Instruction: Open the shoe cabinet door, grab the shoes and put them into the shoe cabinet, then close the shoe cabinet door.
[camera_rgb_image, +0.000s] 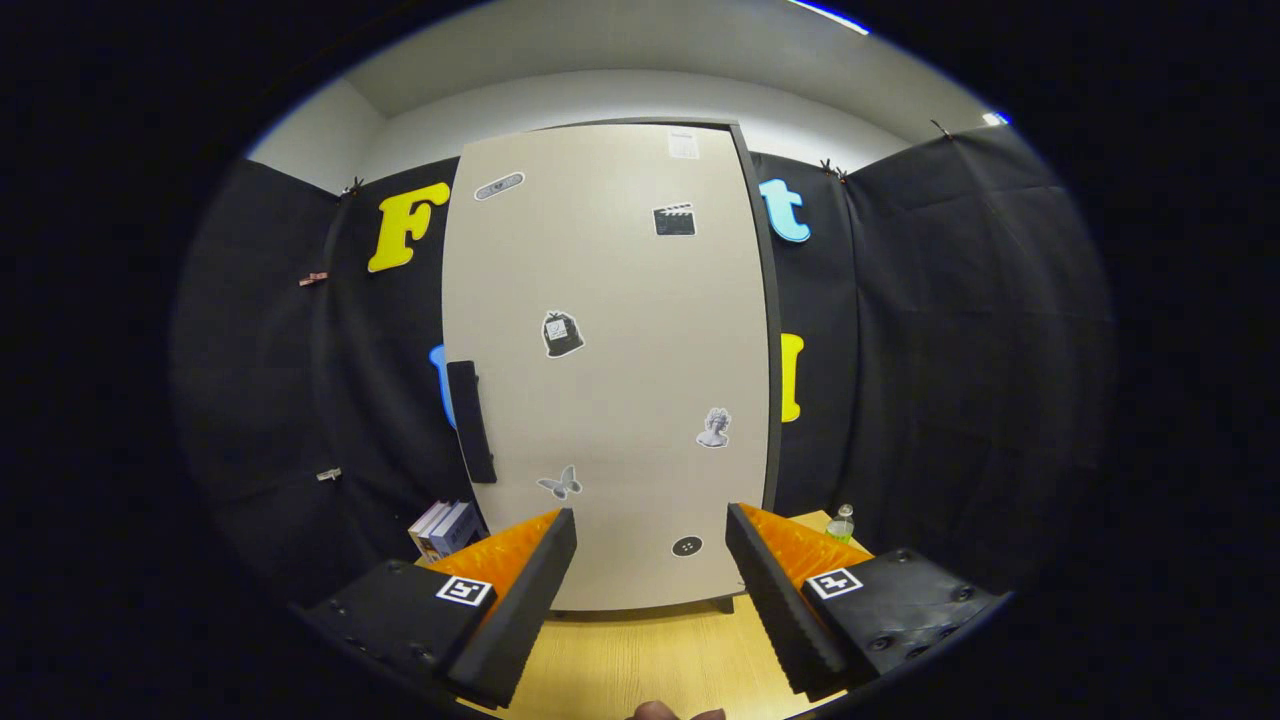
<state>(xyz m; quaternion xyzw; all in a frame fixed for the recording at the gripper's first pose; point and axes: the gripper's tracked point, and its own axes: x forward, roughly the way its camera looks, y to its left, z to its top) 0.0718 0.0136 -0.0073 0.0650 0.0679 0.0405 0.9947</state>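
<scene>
Gripper view: claw spread wide, nothing between the fingers, both hovering over the wooden counter w/ a bit of a person's hand poking in at the near edge. Straight ahead, beyond the fingertips, stands the shoe cabinet door, shut flush as far as I can tell, pale panel w/ several stickers, tall axis vertical. Key relation: the dark handle sits on the door's left edge, about mid-height, long axis upright, so it lies ahead, up and left of the claw, nearer the left finger than the right one. Hinge side looks to be the right, where a dark cabinet frame edge shows. Shut door fits either end of the job: shoes yet to go in, or already inside w/ door closed again; can't settle which. Shoes not made out; cabinet interior hidden behind the door. Books stand at far left by the cabinet foot, a small bottle at far right, partly cut off by the right finger.
</scene>
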